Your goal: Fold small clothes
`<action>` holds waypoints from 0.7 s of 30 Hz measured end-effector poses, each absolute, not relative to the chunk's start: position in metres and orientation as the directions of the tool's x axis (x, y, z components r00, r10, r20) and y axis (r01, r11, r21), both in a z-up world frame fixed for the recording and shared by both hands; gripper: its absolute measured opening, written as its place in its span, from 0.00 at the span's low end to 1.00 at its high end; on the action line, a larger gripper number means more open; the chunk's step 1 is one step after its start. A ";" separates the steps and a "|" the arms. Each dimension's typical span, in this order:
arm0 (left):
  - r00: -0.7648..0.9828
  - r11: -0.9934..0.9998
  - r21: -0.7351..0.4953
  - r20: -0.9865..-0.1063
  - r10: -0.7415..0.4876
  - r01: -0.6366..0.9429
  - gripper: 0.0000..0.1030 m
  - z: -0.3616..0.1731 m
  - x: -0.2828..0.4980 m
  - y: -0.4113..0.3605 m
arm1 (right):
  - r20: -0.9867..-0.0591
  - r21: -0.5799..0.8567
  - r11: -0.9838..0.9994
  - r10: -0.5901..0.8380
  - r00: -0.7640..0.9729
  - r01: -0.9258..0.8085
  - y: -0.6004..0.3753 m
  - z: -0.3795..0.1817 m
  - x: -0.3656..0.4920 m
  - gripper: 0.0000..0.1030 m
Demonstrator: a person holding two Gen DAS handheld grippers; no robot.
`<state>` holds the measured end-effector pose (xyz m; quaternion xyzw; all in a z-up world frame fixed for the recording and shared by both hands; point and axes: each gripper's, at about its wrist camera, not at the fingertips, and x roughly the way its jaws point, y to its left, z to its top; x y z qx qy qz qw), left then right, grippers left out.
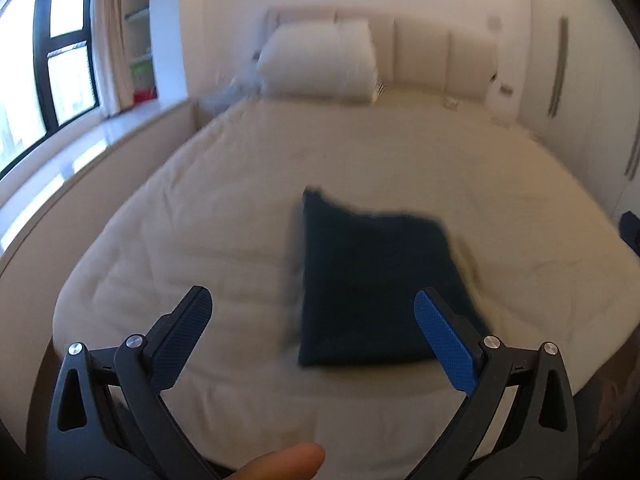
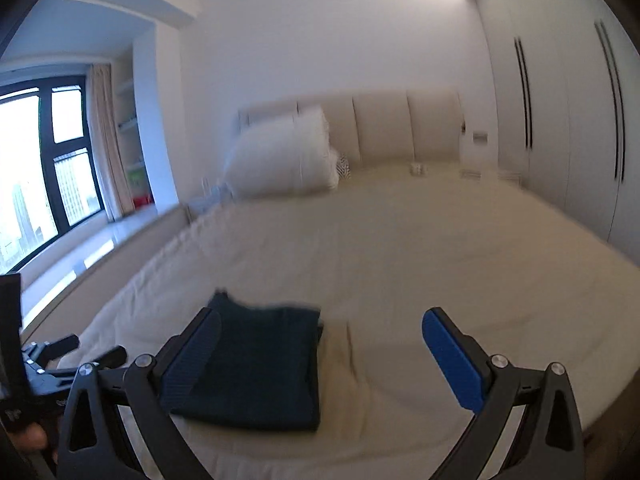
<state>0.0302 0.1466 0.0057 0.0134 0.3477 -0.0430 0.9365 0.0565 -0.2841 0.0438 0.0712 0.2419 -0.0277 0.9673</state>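
Observation:
A dark navy garment [image 1: 368, 280] lies folded into a flat rectangle on the cream bed [image 1: 224, 208]. My left gripper [image 1: 314, 306] hangs above its near edge, jaws wide open, nothing between the pads. In the right wrist view the same folded garment [image 2: 260, 360] sits low and left on the bed [image 2: 400, 248]. My right gripper [image 2: 324, 330] is open too, raised over the garment's right edge, with its left finger [image 2: 192, 360] in front of the cloth and nothing held. The left gripper [image 2: 72, 350] shows at the far left edge.
A white pillow [image 1: 320, 60] leans on the padded headboard [image 2: 400, 124]. A window [image 1: 44, 72] and sill run along the left, and a white wardrobe [image 2: 560, 120] stands on the right. A fingertip [image 1: 284, 462] shows at the bottom of the left wrist view.

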 end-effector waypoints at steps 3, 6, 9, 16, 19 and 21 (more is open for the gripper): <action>0.718 0.996 -0.003 -0.693 -0.067 0.089 1.00 -0.016 0.033 0.143 | -0.555 0.122 0.988 -0.013 0.832 0.096 -0.280 0.023 0.067 1.00; 0.702 0.996 -0.001 -0.709 -0.064 0.089 1.00 -0.029 0.036 0.141 | -0.606 0.140 0.985 0.005 0.795 0.101 -0.280 0.006 0.071 1.00; 0.682 0.996 0.003 -0.729 -0.061 0.092 1.00 -0.047 0.046 0.138 | -0.645 0.137 0.985 0.008 0.764 0.106 -0.279 -0.006 0.075 1.00; 0.653 0.995 0.003 -0.755 -0.066 0.104 1.00 -0.075 0.065 0.137 | -0.693 0.124 0.988 0.017 0.721 0.095 -0.271 -0.026 0.086 1.00; 0.648 0.995 0.002 -0.759 -0.065 0.102 1.00 -0.079 0.069 0.139 | -0.705 0.113 0.989 0.016 0.709 0.090 -0.268 -0.030 0.087 1.00; 0.643 0.995 0.001 -0.763 -0.065 0.101 1.00 -0.080 0.070 0.139 | -0.712 0.113 0.990 0.018 0.702 0.089 -0.268 -0.034 0.089 1.00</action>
